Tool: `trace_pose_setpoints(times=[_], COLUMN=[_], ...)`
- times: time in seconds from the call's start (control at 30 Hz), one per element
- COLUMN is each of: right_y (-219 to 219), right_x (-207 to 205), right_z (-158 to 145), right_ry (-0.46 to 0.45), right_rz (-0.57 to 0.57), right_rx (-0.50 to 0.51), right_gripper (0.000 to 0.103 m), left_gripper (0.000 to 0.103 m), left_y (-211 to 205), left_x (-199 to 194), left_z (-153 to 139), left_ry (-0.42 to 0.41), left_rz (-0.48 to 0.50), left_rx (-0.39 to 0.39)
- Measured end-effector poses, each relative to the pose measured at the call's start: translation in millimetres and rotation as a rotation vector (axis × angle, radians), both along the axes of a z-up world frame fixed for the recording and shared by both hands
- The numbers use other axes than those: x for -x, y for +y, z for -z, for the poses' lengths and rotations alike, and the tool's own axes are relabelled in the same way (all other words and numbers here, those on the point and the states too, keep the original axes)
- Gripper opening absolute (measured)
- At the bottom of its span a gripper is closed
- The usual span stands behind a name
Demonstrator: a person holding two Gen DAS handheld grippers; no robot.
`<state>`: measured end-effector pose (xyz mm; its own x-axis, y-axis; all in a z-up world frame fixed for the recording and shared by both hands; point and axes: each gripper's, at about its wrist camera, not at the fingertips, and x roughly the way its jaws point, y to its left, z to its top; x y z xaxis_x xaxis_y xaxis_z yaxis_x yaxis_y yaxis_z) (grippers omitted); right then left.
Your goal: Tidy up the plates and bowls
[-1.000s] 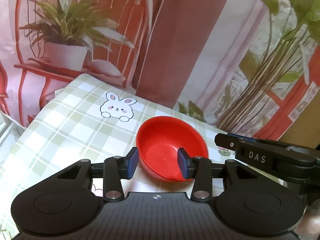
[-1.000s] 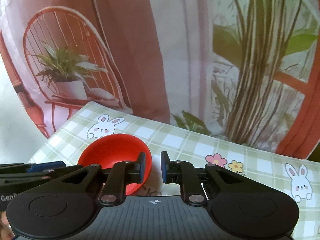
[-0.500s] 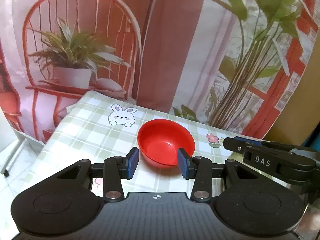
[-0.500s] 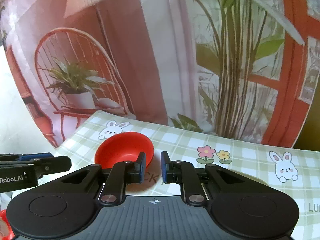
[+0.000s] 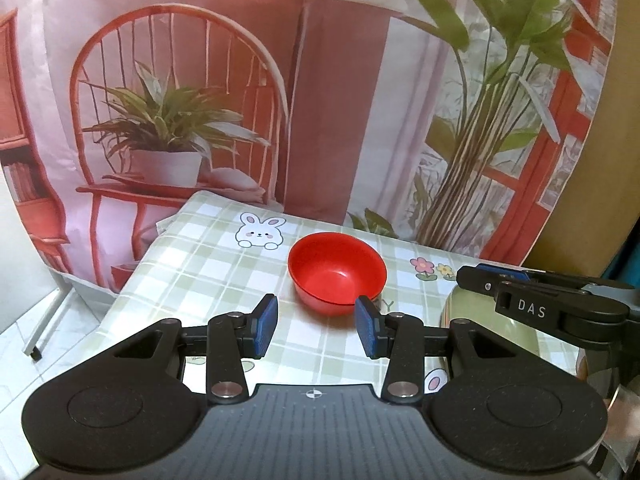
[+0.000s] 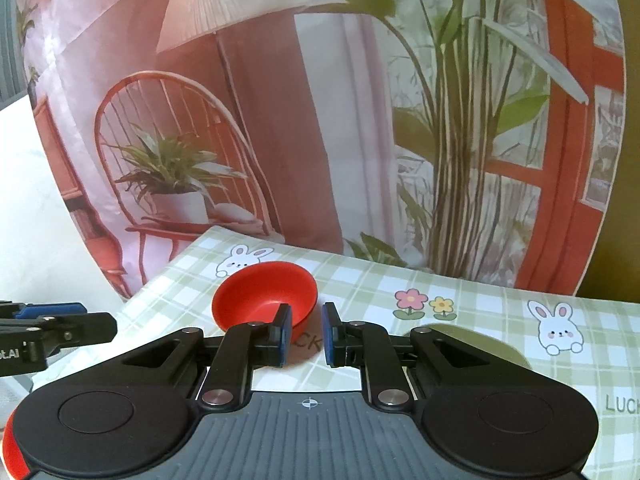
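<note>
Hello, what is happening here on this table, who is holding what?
A person holds two grippers above a table with a checked cloth. Neither holds anything now. The left gripper is open, its fingers apart, just short of a red bowl that stands upright and empty near the bunny print. The right gripper hovers beside it with a narrower gap, gripping nothing. A greenish round dish lies under the right gripper.

Bowl (image 5: 337, 272) on table (image 5: 192, 276), beyond both tools; backdrop (image 5: 340, 100) behind table
</note>
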<state>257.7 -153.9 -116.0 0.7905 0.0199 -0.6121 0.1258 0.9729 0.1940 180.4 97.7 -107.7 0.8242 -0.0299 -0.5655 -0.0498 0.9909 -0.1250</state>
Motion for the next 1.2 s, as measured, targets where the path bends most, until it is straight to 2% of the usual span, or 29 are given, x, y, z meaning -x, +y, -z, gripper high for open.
trace_pose_setpoints(times=[0.5, 0.87, 1.2], right_y=[27.6, 65.1, 121.9], right_x=[0.4, -14.1, -31.8], right_z=[0.4, 2.3, 9.7], right_ry=[0.003, 0.010, 0.049], right_rz=[-0.058, -0.138, -0.261], right_rx=[-0.012, -0.024, -0.033], right_gripper=[0.015, 0.015, 0.015], left_gripper=[0.044, 0.044, 0.044], left_y=[31.3, 85.8, 138.1], left_x=[38.4, 75.1, 106.4], left_z=[1.7, 5.3, 18.6], left_ry=[0.003, 0.026, 0.056], left_rz=[-0.070, -0.193, -0.340], left_rx=[0.006, 0.022, 0.067])
